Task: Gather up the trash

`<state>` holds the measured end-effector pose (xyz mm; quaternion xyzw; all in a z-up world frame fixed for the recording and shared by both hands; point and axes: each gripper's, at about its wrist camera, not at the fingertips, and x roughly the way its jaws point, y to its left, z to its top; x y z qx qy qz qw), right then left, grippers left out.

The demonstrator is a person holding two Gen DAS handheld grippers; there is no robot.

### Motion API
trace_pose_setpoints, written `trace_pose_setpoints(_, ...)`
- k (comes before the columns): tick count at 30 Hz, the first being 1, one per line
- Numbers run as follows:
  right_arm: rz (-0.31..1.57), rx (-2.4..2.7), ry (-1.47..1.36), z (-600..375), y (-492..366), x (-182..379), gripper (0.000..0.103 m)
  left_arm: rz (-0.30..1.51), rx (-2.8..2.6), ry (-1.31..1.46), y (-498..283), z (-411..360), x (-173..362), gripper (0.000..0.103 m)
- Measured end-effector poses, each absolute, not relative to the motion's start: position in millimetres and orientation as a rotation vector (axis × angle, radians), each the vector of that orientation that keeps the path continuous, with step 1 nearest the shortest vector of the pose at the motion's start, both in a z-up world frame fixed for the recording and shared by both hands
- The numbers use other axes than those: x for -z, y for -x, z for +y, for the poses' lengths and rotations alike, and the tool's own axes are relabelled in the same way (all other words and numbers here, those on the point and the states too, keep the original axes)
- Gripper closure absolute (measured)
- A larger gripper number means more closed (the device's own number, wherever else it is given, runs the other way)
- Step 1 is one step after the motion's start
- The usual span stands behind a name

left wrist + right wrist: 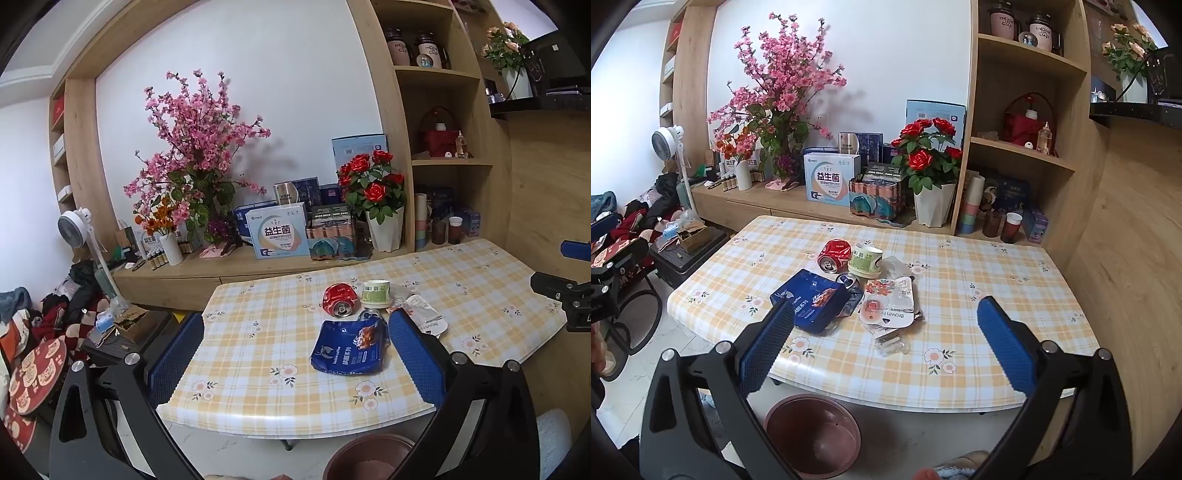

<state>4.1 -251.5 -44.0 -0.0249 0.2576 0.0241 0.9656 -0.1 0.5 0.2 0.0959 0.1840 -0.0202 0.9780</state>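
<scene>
Item 1, left gripper (pixel 295 354): we hold it with jaws spread wide, nothing between the pads, above the near edge of the table (pixel 258 398). The blue pouch (pixel 349 345) lies flat between the jaws, nearer the right pad, its long axis running away from us and its torn mouth pointing to the far side.

Item 2, red can (pixel 340 298): crushed, on its side just beyond the pouch, its opening turned toward the jaws, long axis roughly fore-and-aft.

Item 3, green cup (pixel 376 293): upside down, touching the can on its right.

Item 4, right gripper (pixel 886 339): jaws likewise released and empty. The white blister pack (pixel 892 304) lies ahead, between the pads (its long axis runs away from us, printed end nearest). A second, silver can (pixel 847 281) shows between pouch and blister; we cannot tell its direction.

Item 5, brown bin (pixel 812 435): on the floor below the left jaw of our right gripper, mouth upward.
</scene>
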Motion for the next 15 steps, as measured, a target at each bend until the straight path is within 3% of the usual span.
trace_pose_setpoints(15, 0.517, -0.048, 0.055, -250.8, -4.6, 44.1, 0.005, 0.371, 0.042, -0.211, -0.2, -0.2, 0.1, 0.005)
